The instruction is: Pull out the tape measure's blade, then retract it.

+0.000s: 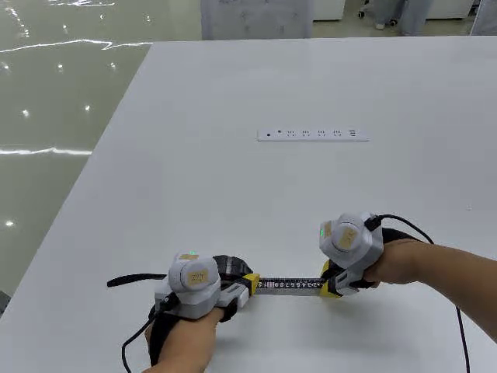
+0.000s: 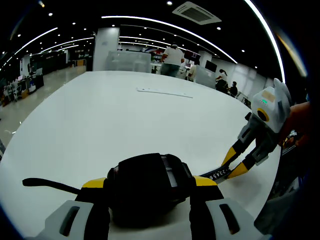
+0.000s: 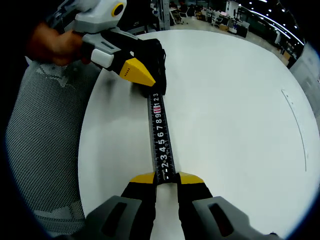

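Note:
A black tape measure case point(image 2: 150, 187) sits on the white table near its front edge, clamped between the yellow-tipped jaws of my left gripper point(image 1: 237, 289). Its black wrist strap point(image 1: 132, 279) trails off to the left. The blade point(image 1: 289, 284) runs a short way out to the right, its numbers facing up. My right gripper point(image 3: 164, 177) is shut on the blade's end, and the blade point(image 3: 158, 135) stretches from it back to the case point(image 3: 150, 55). In the left gripper view the right gripper point(image 2: 234, 162) holds the blade tip at the right.
A white power strip point(image 1: 312, 134) lies flat mid-table, well beyond the grippers. The table's left edge point(image 1: 85, 167) drops to a shiny floor. Black cables point(image 1: 458, 311) trail from both grippers. Several people stand far behind the table.

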### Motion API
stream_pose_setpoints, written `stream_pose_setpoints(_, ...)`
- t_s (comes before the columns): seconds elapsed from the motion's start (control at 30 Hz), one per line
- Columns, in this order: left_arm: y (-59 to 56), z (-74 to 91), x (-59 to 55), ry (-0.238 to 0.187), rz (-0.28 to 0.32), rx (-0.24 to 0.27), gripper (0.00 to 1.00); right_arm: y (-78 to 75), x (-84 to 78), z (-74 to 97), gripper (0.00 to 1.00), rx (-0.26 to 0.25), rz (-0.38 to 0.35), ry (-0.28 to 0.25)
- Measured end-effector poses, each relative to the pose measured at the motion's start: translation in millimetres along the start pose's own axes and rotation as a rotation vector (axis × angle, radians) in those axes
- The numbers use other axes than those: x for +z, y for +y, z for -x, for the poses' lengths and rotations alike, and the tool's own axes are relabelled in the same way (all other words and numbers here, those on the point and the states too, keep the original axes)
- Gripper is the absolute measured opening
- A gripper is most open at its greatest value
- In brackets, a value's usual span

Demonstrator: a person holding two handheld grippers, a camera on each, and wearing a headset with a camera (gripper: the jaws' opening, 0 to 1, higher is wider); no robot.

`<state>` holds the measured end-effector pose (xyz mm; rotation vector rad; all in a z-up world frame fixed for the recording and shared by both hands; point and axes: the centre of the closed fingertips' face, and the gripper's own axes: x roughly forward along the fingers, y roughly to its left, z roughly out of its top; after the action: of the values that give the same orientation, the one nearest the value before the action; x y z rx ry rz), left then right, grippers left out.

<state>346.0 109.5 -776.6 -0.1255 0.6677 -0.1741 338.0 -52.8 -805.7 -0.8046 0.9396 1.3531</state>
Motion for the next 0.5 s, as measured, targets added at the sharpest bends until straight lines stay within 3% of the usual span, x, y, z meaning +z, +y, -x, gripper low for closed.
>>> stream_pose_setpoints(0.5, 0.9, -0.3, 0.1, 0.0, 0.003, -0.001, 0.61, 0.2, 4.6, -2.6, 0.11, 0.001, 0.002, -0.004)
